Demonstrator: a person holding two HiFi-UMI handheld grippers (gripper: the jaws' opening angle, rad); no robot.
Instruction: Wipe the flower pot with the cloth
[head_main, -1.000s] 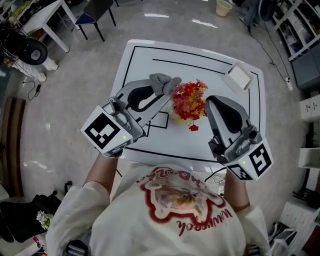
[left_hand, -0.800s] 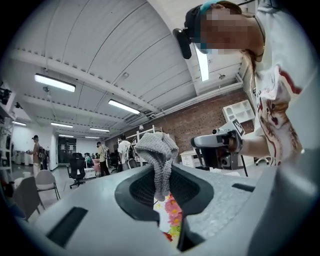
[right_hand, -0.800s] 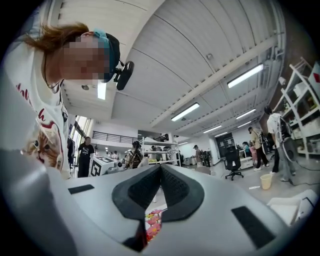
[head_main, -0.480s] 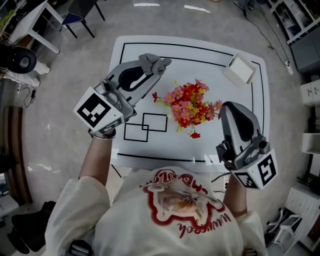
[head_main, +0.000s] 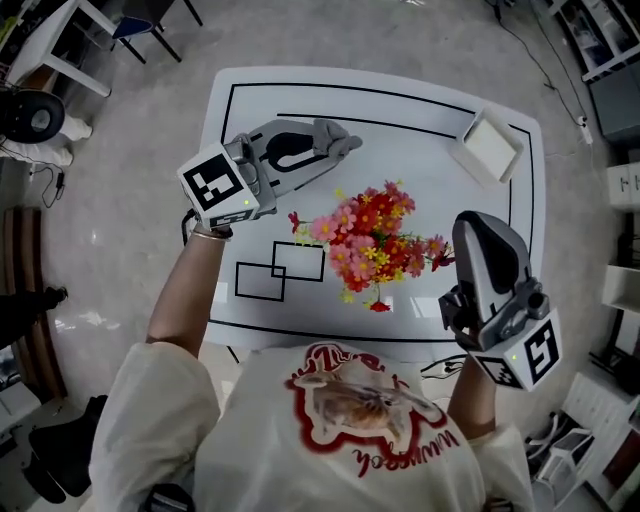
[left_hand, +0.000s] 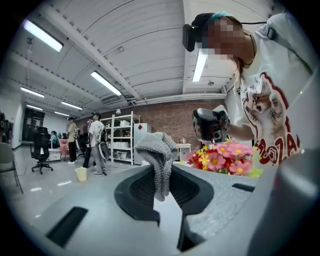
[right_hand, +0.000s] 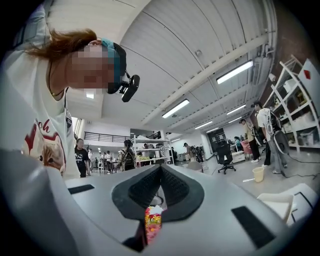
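Grey knitted cloth (left_hand: 156, 157) is clamped in the left gripper (head_main: 340, 148) at the upper left of the head view, apart from the flowers (head_main: 372, 240) at frame centre. They hide the flower pot beneath. No wiping contact shows, so the wipe looks undone. The right gripper (head_main: 476, 222), lower right, is closed and empty. Bare table (head_main: 420, 130) lies between cloth and blooms; a white tray (head_main: 490, 147) sits near the upper-right edge.

Red-pink-yellow flower bunch (head_main: 372, 240) fills the middle, I can't pass thru. White square dish (head_main: 490, 147) blocks far-right corner. White tabletop (head_main: 410, 140) btwn them & front-left is open.
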